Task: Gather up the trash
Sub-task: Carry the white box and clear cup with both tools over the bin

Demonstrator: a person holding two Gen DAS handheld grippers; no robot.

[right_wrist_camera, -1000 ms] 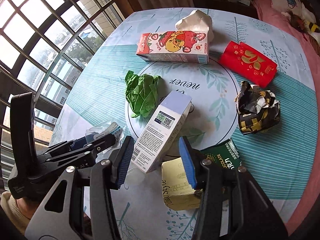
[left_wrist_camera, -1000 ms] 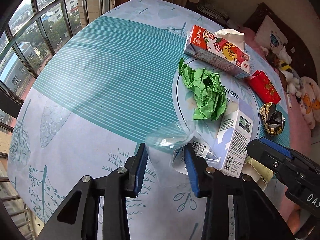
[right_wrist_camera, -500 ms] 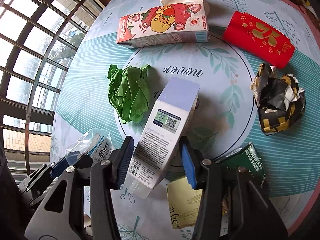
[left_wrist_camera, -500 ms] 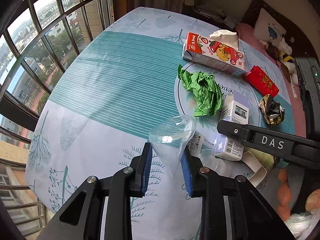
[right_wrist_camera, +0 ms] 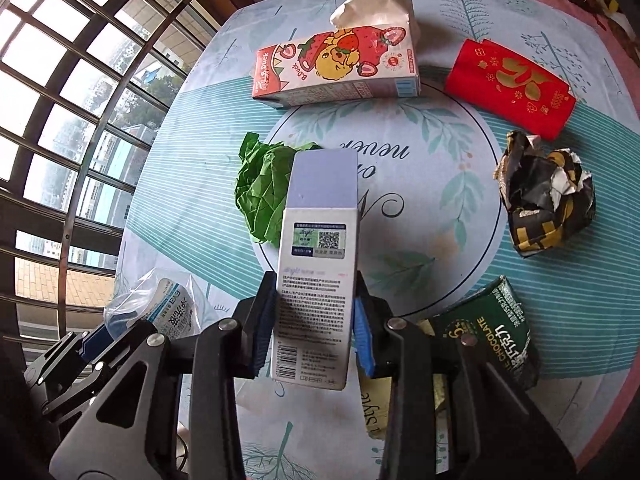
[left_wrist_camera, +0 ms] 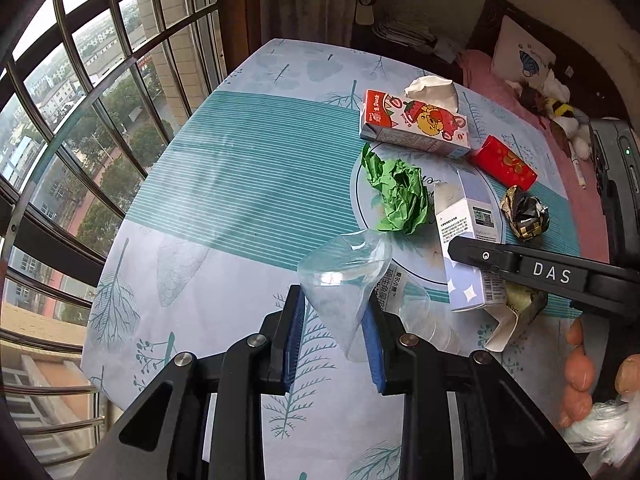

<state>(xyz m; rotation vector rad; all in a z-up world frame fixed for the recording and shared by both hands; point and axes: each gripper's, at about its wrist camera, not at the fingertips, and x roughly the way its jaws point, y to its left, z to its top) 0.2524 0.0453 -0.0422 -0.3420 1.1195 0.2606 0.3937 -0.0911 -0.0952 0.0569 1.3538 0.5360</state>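
Note:
My left gripper (left_wrist_camera: pixel 333 340) is shut on a clear plastic bag (left_wrist_camera: pixel 344 276), which also shows at the lower left of the right wrist view (right_wrist_camera: pixel 160 304). My right gripper (right_wrist_camera: pixel 310 338) is shut on a tall white and lilac box (right_wrist_camera: pixel 318 264), seen in the left wrist view (left_wrist_camera: pixel 468 236) with the right gripper's finger (left_wrist_camera: pixel 520 266) across it. Crumpled green paper (right_wrist_camera: pixel 262 190) lies just left of the box.
On the round table (left_wrist_camera: pixel 224 184) lie a strawberry drink carton (right_wrist_camera: pixel 336 66), a white tissue (right_wrist_camera: pixel 374 0), a red envelope (right_wrist_camera: pixel 508 84), a crumpled black and gold wrapper (right_wrist_camera: pixel 544 198) and a green chocolate carton (right_wrist_camera: pixel 492 332). Barred windows stand left; a bed right.
My right gripper has moved onto the white and lilac box and shut on it, turning it upright in line with the fingers. My left gripper has closed tighter on the plastic bag and drawn back.

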